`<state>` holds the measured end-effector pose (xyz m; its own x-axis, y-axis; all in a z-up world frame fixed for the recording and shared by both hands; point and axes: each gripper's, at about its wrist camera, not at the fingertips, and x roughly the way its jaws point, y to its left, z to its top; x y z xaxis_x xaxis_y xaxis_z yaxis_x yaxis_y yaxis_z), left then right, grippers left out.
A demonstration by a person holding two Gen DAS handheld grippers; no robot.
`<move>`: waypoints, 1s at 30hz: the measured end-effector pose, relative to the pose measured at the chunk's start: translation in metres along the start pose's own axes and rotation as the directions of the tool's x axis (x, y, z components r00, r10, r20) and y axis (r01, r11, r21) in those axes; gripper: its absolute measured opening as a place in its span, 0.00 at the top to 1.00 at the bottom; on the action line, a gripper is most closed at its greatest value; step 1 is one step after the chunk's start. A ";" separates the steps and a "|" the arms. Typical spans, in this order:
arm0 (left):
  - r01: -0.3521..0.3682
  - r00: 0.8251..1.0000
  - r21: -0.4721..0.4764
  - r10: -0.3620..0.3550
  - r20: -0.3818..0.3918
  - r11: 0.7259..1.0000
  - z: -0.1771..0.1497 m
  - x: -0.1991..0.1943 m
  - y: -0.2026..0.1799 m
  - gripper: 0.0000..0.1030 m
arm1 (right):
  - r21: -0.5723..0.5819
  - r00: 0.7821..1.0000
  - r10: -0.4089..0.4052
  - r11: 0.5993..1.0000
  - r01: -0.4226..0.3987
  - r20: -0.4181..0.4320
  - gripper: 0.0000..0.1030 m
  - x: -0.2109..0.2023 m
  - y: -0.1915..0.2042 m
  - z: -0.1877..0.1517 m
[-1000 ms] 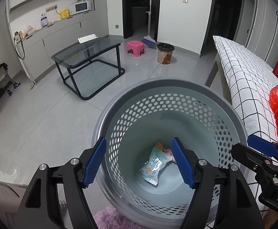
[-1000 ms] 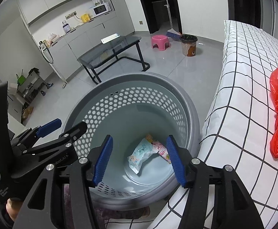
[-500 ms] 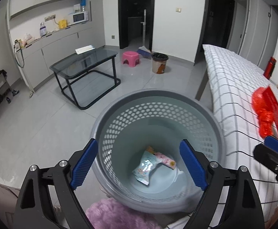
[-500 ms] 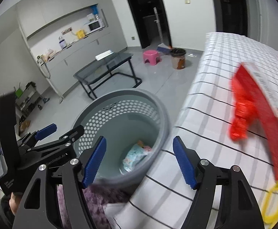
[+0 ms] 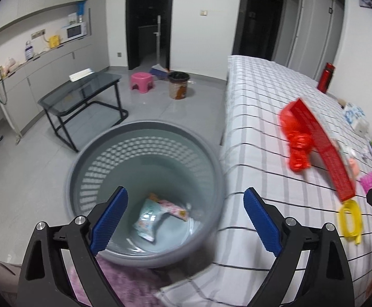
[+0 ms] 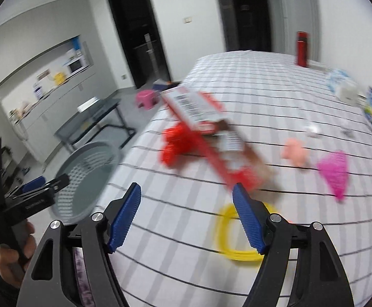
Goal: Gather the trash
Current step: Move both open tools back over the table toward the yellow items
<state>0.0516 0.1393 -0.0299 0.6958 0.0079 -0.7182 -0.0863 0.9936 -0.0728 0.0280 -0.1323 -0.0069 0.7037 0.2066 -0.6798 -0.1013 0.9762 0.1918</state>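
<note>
Both our tools are empty, the left tool [image 5: 186, 220] spread wide above the grey basket [image 5: 211, 158] holding two wrappers [image 5: 157, 211], the right tool [image 6: 187, 217] opened over the checked bed [image 6: 262, 81], where a red box [image 6: 211, 133], red bag [image 6: 175, 145] and yellow ring [image 6: 226, 245] lie just ahead.

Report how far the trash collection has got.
Done: two snack wrappers lie in the grey basket. In hand: nothing; the left gripper and right gripper are both open and empty, jaws just opened wider. Left: on the checked bed lie a red bag, long red box, yellow ring, pink scraps.
</note>
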 end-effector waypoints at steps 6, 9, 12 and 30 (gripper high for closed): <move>0.066 0.998 0.033 -0.066 -0.016 0.997 -0.002 -0.001 -0.047 0.12 | 0.060 0.995 -0.101 0.993 0.100 0.016 0.30 -0.020 -0.058 -0.006; 0.098 0.995 0.057 -0.097 -0.029 0.994 -0.005 0.000 -0.069 0.11 | 0.093 0.991 -0.133 0.987 0.133 -0.007 0.30 -0.024 -0.086 -0.012; 0.123 0.992 0.099 -0.119 -0.046 0.987 -0.010 0.001 -0.096 0.11 | 0.105 0.990 -0.137 0.985 0.140 -0.036 0.30 -0.027 -0.102 -0.026; 0.122 0.991 0.175 -0.110 -0.077 0.977 -0.034 0.003 -0.147 0.11 | 0.077 0.978 -0.117 0.988 0.132 -0.171 0.30 -0.002 -0.079 -0.075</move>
<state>0.0424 -0.0103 -0.0449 0.6445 -0.1105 -0.7566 0.1258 0.9913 -0.0375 -0.0185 -0.2050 -0.0738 0.5796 0.0989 -0.8089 0.0468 0.9869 0.1542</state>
